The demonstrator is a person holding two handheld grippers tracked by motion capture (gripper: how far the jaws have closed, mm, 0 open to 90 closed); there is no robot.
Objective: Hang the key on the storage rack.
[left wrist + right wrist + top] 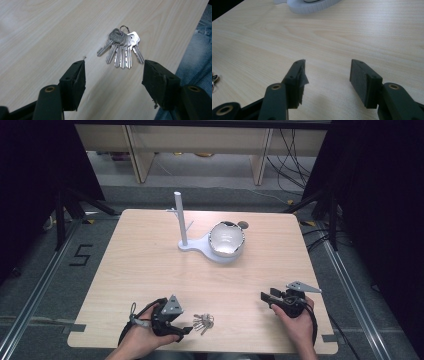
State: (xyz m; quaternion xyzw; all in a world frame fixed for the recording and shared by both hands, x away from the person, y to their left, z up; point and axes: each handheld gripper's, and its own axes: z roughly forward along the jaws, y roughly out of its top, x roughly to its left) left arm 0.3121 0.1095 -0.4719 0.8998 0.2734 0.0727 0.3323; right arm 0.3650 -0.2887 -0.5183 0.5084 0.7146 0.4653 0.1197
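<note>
The bunch of keys (121,47) is seen flat on the bench (50,30) just ahead of the spread, released fingers (73,82) of the left gripper (113,75), untouched, with nothing between. The right gripper (327,80) is likewise held released over bare wood at the lower right of the high view. A white stand (182,227) and what appears to be a metal bowl (226,239) are set well apart at upper centre.

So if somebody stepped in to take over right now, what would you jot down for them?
Left gripper: jaws open, aimed at the bunch of keys, not touching it.
Right gripper: jaws open, holding nothing, low over the table.
Keys lie flat near the front edge. The white stand with pegs and the metal bowl on its base sit farther back.
Done: nothing gripped yet. Left: probably grasp the keys.
</note>
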